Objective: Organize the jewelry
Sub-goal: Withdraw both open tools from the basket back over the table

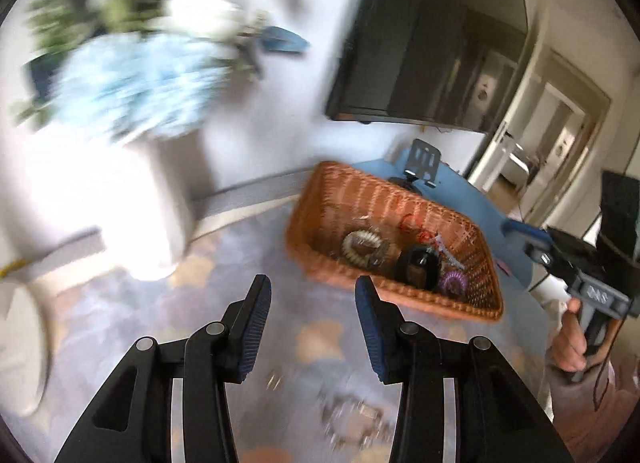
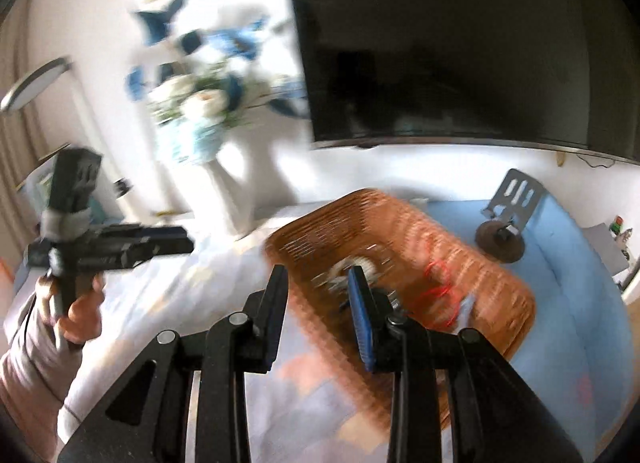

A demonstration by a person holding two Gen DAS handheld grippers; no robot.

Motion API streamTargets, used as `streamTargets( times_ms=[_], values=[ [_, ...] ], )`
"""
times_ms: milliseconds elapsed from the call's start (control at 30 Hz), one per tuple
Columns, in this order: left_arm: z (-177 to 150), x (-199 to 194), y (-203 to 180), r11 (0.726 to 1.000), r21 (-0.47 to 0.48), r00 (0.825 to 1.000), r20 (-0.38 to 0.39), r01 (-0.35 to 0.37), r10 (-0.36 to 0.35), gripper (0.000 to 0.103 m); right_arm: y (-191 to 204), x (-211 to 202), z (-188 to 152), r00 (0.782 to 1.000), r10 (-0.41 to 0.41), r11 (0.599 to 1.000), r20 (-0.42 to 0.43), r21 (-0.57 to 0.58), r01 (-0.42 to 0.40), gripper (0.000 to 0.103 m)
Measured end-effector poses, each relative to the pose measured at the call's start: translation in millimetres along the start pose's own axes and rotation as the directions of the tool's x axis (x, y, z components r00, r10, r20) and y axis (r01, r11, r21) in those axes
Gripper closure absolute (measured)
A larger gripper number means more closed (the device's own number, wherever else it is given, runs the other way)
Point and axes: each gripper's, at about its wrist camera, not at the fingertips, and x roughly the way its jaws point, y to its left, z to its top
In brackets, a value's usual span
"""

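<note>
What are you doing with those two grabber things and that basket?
A person holds a grabber in each hand, tidying jewelry. The left gripper and right gripper are both open and empty. Hair ties and other small pieces already lie in the wicker basket, and some jewelry lies on the table.

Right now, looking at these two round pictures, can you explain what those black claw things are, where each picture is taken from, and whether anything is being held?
Each black claw is a hand-held two-finger gripper; a person holds one in each hand. A fisheye camera on each looks forward along its fingers, hence the round pictures. One picture comes from the left gripper, the other from the right gripper. Both stand open with nothing between the fingers. Ahead, on a patterned cloth, sits a wicker basket holding coiled hair ties and other small pieces, blurred. A white vase of flowers stands beside it.
</note>
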Motion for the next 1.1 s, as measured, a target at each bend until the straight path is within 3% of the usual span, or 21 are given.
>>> streamTargets(
  times_ms=[200,467,633,1100],
  values=[
    [-55,-26,20,0.998,-0.055,0.999,-0.040,-0.033,0.031,0.058,44,-7,-58,0.998,0.055,0.998,-0.029,-0.032,-0.056,0.070],
    [-125,-16,49,0.986,-0.125,0.987,-0.133,-0.109,0.093,0.058,61,24,-108,0.986,0.091,0.996,-0.139,0.003,-0.092,0.070],
    [-137,-5,47,0.978,-0.075,0.972,-0.147,-0.195,0.182,0.058,62,35,-123,0.981,0.107,0.994,-0.160,0.023,-0.105,0.070],
    [-135,-1,38,0.978,-0.017,0.964,-0.175,-0.206,0.200,0.058,34,58,-126,0.961,0.105,0.982,-0.255,0.176,-0.061,0.070]
  ],
)
